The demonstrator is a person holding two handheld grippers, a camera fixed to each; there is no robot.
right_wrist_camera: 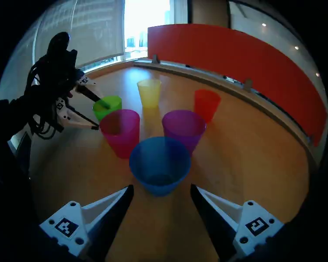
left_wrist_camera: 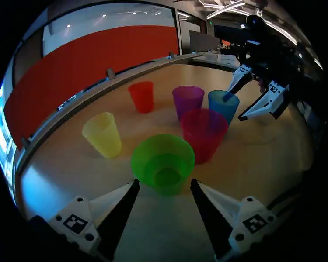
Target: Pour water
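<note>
I've got L gripper (left_wrist_camera: 164, 181) lined up on green cup (left_wrist_camera: 163, 159), R gripper (right_wrist_camera: 162, 187) on blue cup (right_wrist_camera: 159, 166), both jaws wide, nothing held; cups crowded, so a skewed grab may tip pink cup (left_wrist_camera: 203, 131)

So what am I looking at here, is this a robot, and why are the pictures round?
No robot arm here: a person holds a two-finger gripper in each hand, and each gripper carries a wide-angle camera looking along its own fingers. The left gripper view shows the left gripper, open, with the green cup just ahead of its fingers. The right gripper view shows the right gripper, also open, facing the blue cup. Each view also catches the other gripper farther off. On the wooden table stand six plastic cups; the others are a pink cup, a purple cup, a red cup and a yellow cup. Nothing is held yet.
</note>
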